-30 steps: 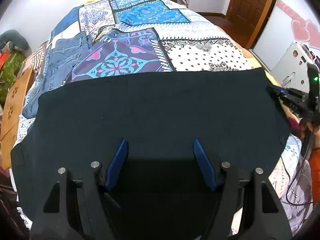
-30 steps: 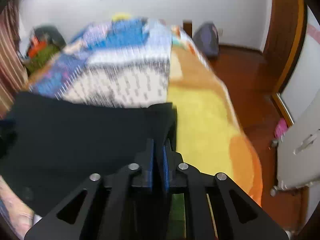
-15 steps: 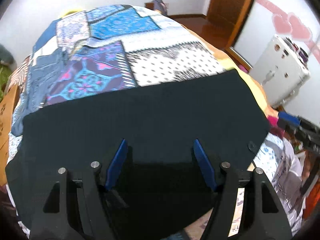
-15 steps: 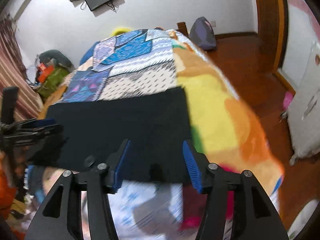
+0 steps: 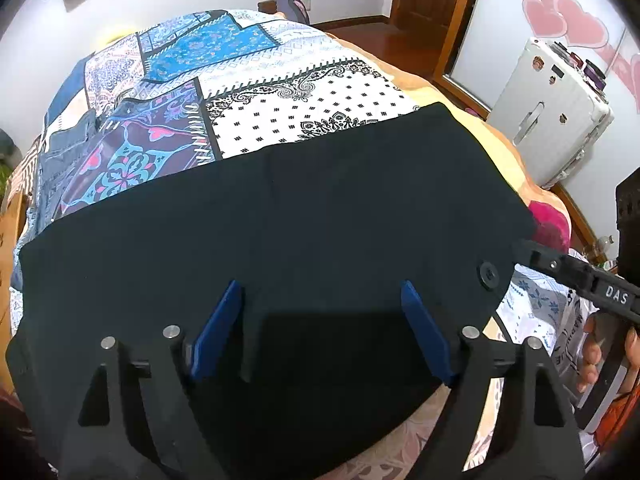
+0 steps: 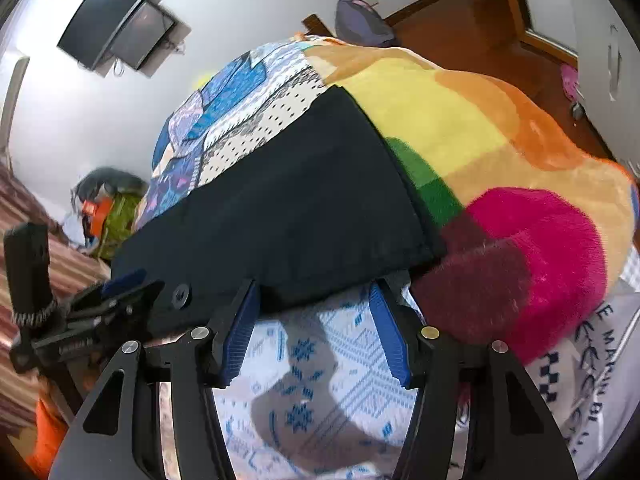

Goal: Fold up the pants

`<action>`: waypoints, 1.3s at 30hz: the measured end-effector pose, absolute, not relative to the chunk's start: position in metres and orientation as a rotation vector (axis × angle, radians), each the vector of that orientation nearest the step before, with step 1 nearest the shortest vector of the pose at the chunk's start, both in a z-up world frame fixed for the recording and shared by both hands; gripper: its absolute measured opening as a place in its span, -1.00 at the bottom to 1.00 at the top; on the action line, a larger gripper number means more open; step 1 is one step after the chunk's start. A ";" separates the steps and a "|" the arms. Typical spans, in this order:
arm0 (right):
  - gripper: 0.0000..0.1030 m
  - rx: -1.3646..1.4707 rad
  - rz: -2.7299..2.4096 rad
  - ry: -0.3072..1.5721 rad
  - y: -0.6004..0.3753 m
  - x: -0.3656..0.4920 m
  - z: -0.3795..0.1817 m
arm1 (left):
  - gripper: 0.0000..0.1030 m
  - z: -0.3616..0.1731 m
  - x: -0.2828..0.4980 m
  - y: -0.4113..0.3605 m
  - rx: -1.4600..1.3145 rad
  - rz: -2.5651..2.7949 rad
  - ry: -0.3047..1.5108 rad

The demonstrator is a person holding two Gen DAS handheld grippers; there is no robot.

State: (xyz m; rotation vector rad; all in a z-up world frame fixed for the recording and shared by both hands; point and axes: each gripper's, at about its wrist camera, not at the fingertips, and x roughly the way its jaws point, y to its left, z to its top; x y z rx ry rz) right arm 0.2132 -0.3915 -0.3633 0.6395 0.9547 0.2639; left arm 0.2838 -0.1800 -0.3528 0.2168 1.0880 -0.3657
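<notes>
While the dark navy cloth pants (image 5: 304,216) lie spread flat across the patchwork-quilted bed (image 5: 224,64), the left gripper (image 5: 320,328) hovers over their near edge, jaws apart and empty. Beside the pants' button end, the right gripper (image 6: 314,330) is likewise apart. Smoothing looks done; next, each should pinch an edge for folding.

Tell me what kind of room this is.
Most likely a bedroom in a home: a bed under a patchwork cover holds the dark pants, a wall-mounted screen faces it, and a white suitcase stands beside a wooden door.
</notes>
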 end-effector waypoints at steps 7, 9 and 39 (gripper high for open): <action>0.02 0.686 0.210 0.884 -0.402 0.213 -0.362 | 0.70 -0.355 0.288 -0.185 0.225 -0.365 1.083; -0.06 0.665 0.196 0.854 -0.404 0.213 -0.359 | 0.70 -0.354 0.288 -0.185 0.225 -0.366 1.081; -0.86 0.330 0.510 0.498 -0.291 0.230 -0.184 | 0.68 -0.215 0.227 0.012 -0.027 -0.118 0.756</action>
